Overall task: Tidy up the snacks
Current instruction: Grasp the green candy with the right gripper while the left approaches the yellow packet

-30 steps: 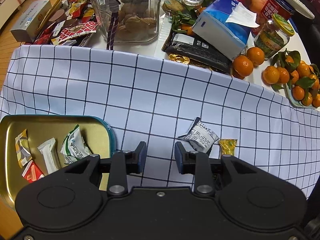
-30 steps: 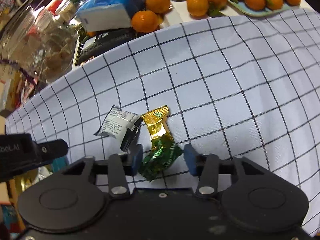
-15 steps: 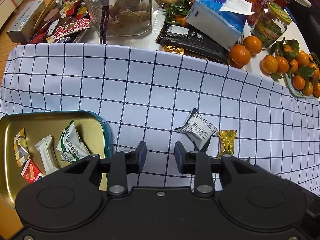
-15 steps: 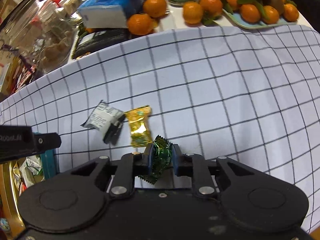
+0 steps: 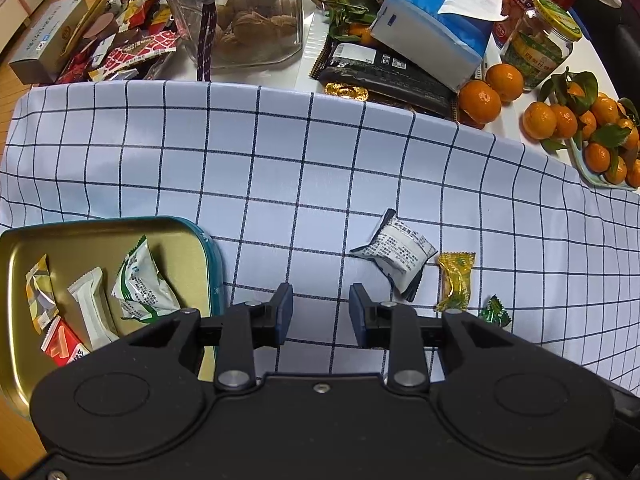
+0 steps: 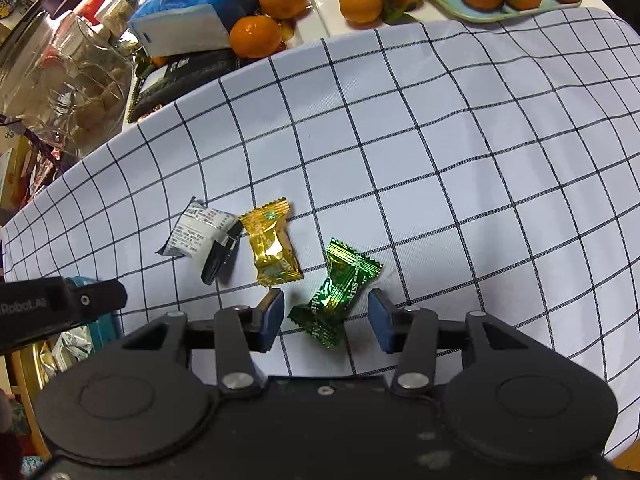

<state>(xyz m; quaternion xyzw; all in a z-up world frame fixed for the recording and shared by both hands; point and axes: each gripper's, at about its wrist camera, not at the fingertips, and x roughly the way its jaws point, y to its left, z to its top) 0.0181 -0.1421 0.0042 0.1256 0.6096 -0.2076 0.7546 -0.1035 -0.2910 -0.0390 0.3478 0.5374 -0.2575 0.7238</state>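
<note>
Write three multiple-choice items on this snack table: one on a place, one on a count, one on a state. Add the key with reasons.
1. Where does the green candy lie?
A. In the gold tin
B. On the checked cloth, between the right gripper's fingers
C. On the plate of oranges

2. How many wrapped snacks lie in the gold tin?
A. Two
B. Four
C. Seven

3. What is the left gripper holding?
A. Nothing
B. The yellow candy
C. The white packet

Key: 1 B, the candy rests on the cloth in the gap, untouched, as the fingers open. 2 B, the left wrist view shows four wrappers in the tin. 3 A, only cloth shows between its parted fingers; the yellow candy and white packet lie apart.
</note>
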